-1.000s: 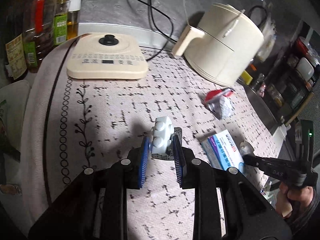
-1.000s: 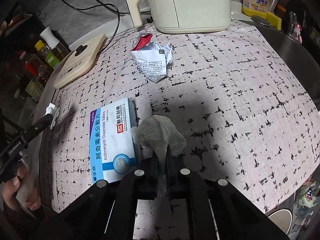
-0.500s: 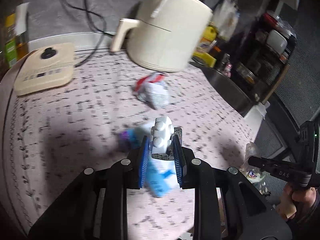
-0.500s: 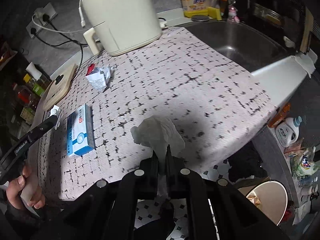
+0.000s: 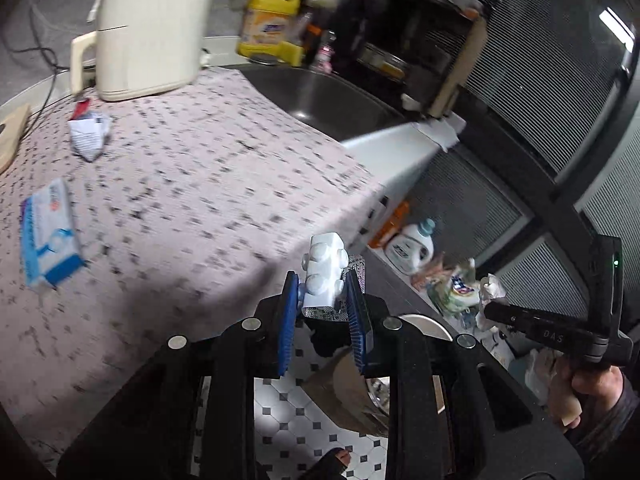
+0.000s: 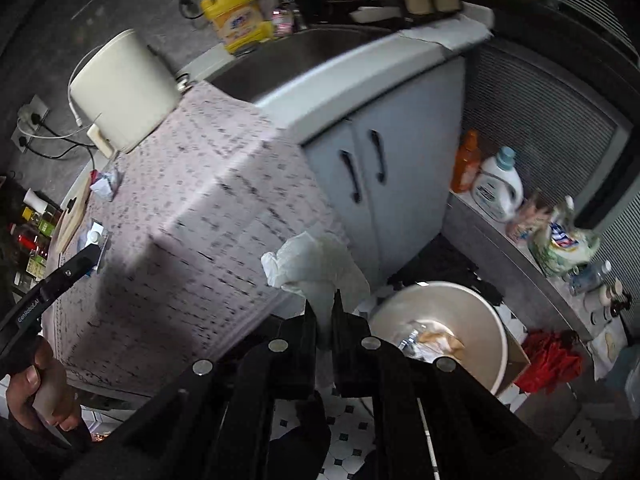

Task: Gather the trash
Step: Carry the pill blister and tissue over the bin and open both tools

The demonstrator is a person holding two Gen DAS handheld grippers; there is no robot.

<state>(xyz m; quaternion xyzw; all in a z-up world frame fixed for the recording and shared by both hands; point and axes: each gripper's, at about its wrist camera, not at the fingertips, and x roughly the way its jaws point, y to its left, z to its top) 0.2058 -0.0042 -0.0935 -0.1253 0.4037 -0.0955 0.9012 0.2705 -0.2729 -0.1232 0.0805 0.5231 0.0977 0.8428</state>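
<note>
My left gripper (image 5: 323, 280) is shut on a white pill blister pack (image 5: 325, 276) and holds it past the table's right edge, above the floor. My right gripper (image 6: 324, 300) is shut on a crumpled white tissue (image 6: 312, 264), off the table and to the left of a round beige trash bin (image 6: 440, 320) that holds some crumpled waste. The bin's rim also shows in the left wrist view (image 5: 424, 322) behind my left fingers. A blue and white medicine box (image 5: 48, 232) and a crumpled red and white wrapper (image 5: 89, 132) lie on the patterned tablecloth (image 5: 192, 184).
A cream air fryer (image 5: 148, 28) stands at the table's back. A sink (image 5: 328, 96) and yellow detergent jug (image 5: 268, 32) lie beyond it. White cupboard doors (image 6: 360, 160), detergent bottles (image 6: 496, 188), bags and a red cloth (image 6: 548, 360) crowd the tiled floor near the bin.
Both grippers have swung right, away from the tabletop and out over the floor, each with its item. The bin has come into view close under the right gripper.
</note>
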